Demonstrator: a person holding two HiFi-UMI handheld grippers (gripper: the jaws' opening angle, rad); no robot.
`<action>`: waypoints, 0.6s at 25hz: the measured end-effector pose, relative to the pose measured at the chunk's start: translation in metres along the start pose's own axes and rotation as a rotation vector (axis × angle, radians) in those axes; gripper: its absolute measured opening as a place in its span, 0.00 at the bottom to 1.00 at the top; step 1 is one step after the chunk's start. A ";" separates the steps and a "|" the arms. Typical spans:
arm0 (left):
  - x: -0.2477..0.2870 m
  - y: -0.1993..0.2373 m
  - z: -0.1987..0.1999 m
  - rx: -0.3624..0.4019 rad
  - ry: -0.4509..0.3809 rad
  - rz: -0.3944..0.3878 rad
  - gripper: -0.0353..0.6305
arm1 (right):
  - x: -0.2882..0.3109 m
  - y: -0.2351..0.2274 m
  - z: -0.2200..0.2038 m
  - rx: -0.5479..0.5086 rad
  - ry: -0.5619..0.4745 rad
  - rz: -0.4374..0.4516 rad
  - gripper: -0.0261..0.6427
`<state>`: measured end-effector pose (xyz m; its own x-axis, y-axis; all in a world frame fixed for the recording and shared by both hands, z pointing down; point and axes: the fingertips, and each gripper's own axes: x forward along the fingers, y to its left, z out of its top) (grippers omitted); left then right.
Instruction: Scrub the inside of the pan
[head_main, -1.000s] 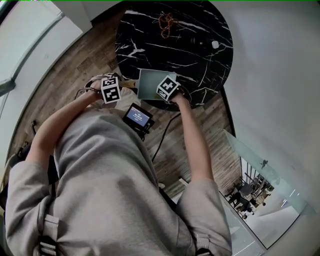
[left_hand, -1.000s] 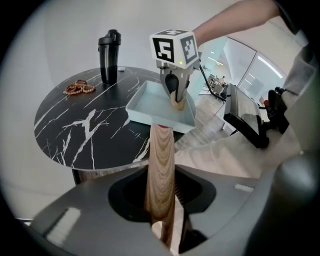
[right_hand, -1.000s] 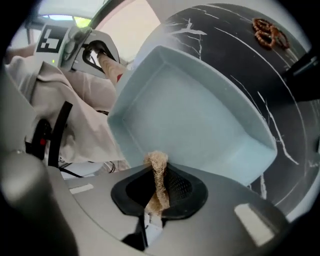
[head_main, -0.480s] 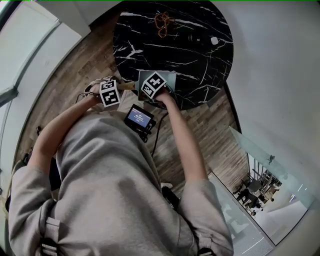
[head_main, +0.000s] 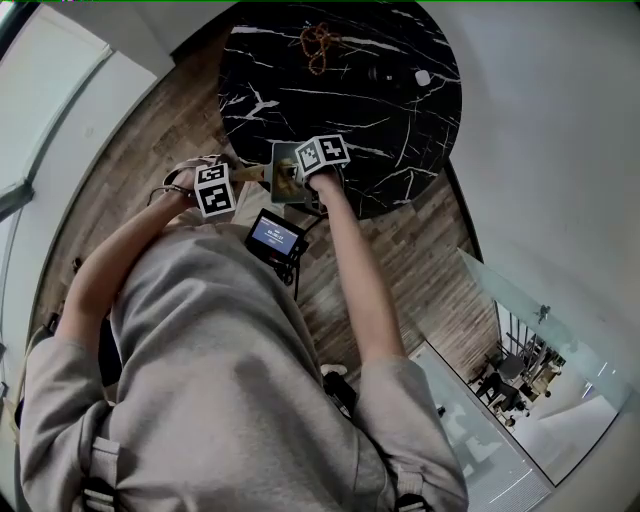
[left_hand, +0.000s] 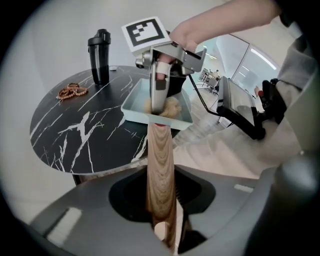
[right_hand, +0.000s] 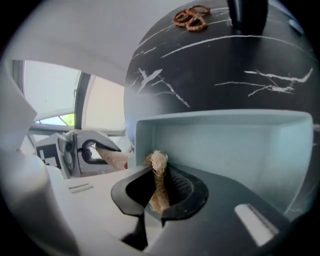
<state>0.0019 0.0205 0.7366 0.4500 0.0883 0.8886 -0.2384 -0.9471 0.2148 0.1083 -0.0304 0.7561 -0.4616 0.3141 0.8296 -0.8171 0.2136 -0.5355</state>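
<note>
A pale teal rectangular pan (head_main: 283, 155) sits at the near edge of the round black marble table (head_main: 340, 90). Its wooden handle (left_hand: 161, 165) runs between the jaws of my left gripper (left_hand: 162, 230), which is shut on it; those jaws have just been closing a little on the handle. My right gripper (right_hand: 159, 200) is shut on a tan fibrous scrubber (right_hand: 158, 165) and points down into the pan (right_hand: 225, 145), near its left wall. In the left gripper view the right gripper (left_hand: 159, 100) holds the scrubber (left_hand: 170, 107) against the pan's floor.
A black bottle (left_hand: 100, 55) and a string of brown beads (left_hand: 72, 91) lie at the table's far side. A small screen device (head_main: 275, 237) hangs at the person's chest, close to the pan. Wooden floor surrounds the table.
The right gripper has slid left across the pan from its right side and rolled over. The left gripper has kept still on the handle.
</note>
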 end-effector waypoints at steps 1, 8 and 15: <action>0.000 -0.001 0.000 0.002 0.001 -0.001 0.21 | -0.003 0.000 0.008 0.037 -0.045 0.014 0.11; 0.003 0.000 -0.005 0.006 0.038 0.012 0.21 | -0.022 0.007 0.043 0.198 -0.269 0.109 0.11; 0.000 0.014 0.000 -0.036 -0.014 0.067 0.23 | -0.096 0.064 0.047 0.347 -0.607 0.607 0.11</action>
<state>-0.0016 0.0076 0.7392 0.4439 0.0206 0.8959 -0.2992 -0.9389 0.1699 0.0840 -0.0905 0.6492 -0.8661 -0.2778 0.4154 -0.3885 -0.1488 -0.9094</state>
